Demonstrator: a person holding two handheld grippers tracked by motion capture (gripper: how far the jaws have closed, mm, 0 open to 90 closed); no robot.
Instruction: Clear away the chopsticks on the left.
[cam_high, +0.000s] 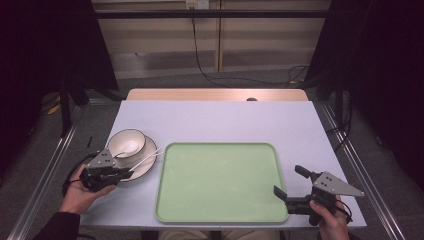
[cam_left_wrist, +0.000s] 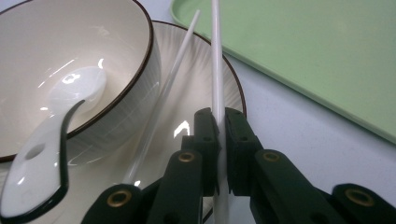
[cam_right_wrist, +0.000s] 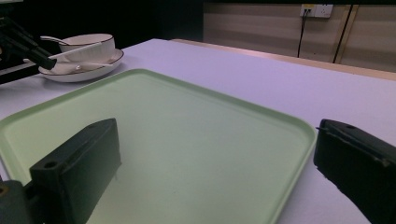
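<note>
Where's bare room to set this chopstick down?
The green tray is bare edge to edge. The table beyond its far rim is free too. It is crowded at the left: bowl and spoon on the plate, with the left gripper there.

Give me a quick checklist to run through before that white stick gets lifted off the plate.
1. Left tool closed on one white chopstick: ok, both pads press it.
2. Second white chopstick free of the grip: ok, it lies beside, leaning against the bowl.
3. White spoon with dark edge out of the way: ok, it rests in the cream dark-rimmed bowl, apart from the held stick.
4. Green plastic tray bare to receive things: ok.
5. Right tool clear: ok, open, holding nothing, at the tray's right edge.
6. Grip firm enough to lift: cannot tell.
</note>
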